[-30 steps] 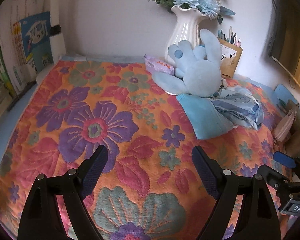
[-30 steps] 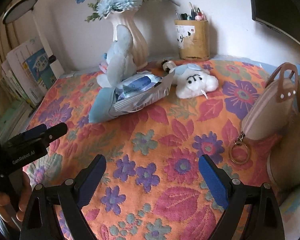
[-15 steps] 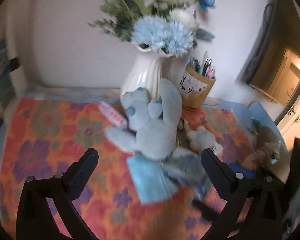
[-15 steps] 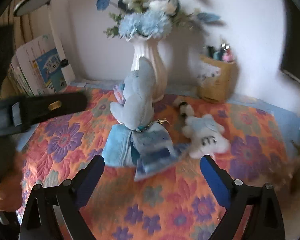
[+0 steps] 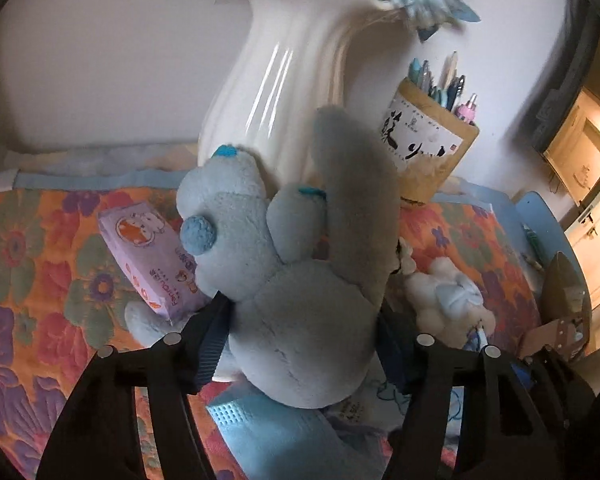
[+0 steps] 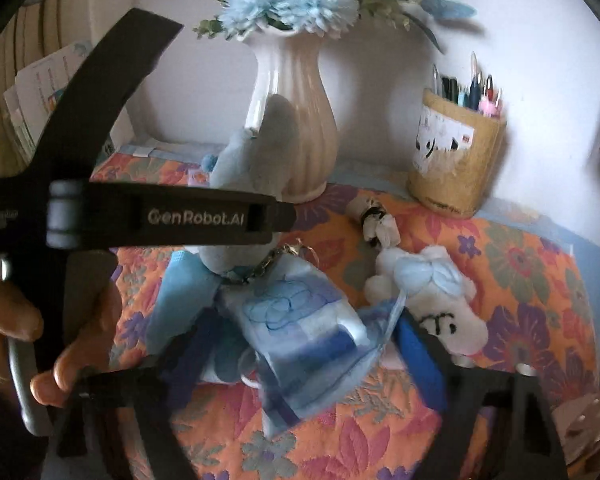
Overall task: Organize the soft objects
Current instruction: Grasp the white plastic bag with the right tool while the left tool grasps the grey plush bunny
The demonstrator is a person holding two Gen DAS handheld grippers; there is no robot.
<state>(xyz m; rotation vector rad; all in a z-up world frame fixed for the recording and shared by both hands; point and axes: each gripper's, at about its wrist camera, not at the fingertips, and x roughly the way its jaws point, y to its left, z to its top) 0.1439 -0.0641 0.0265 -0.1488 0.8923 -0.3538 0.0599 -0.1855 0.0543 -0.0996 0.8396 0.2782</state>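
A pale blue plush rabbit stands against the white vase. My left gripper has its fingers on both sides of the rabbit's body, touching it; a firm grip does not show. In the right wrist view the rabbit is partly hidden by the left gripper's body. My right gripper is open, its fingers either side of a blue printed packet lying on a light blue cloth. A small white plush lies to the right.
A purple tissue pack lies left of the rabbit. A pen holder stands at the back right. Books line the left wall. The flowered cloth covers the table. A brown bag stands at the right edge.
Both grippers have moved forward and down toward the pile. The left one now brackets the rabbit and has narrowed; the right one now brackets the blue packet.
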